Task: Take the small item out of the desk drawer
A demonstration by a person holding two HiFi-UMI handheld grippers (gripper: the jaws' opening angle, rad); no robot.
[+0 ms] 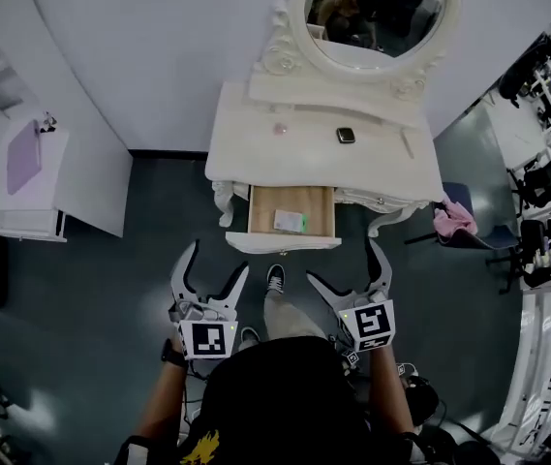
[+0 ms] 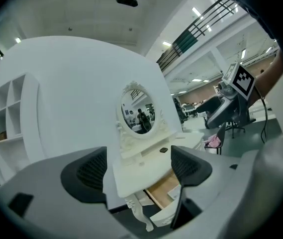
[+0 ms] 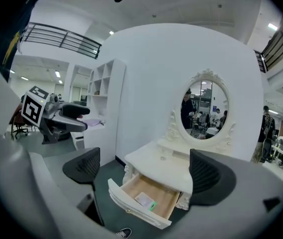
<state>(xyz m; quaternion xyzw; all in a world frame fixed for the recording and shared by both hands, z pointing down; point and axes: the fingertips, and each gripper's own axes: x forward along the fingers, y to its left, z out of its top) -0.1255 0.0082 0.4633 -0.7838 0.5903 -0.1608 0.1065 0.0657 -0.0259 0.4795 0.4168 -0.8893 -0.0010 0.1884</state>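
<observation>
A white dressing table (image 1: 246, 143) with an oval mirror (image 1: 372, 13) stands against the wall. Its drawer (image 1: 290, 242) is pulled out, and a small white card-like item with a green end (image 1: 290, 222) lies flat on the wooden bottom; the same item (image 3: 145, 200) shows in the right gripper view. My left gripper (image 1: 212, 274) and right gripper (image 1: 350, 277) hover side by side in front of the drawer, well short of it. Both are open with nothing between the jaws.
On the table top lie a small dark object (image 1: 346, 136) and a pinkish one (image 1: 280, 128). A white shelf unit (image 1: 33, 177) stands at the left. A chair with pink cloth (image 1: 454, 219) is to the right. The person's shoe (image 1: 275, 278) is below the drawer.
</observation>
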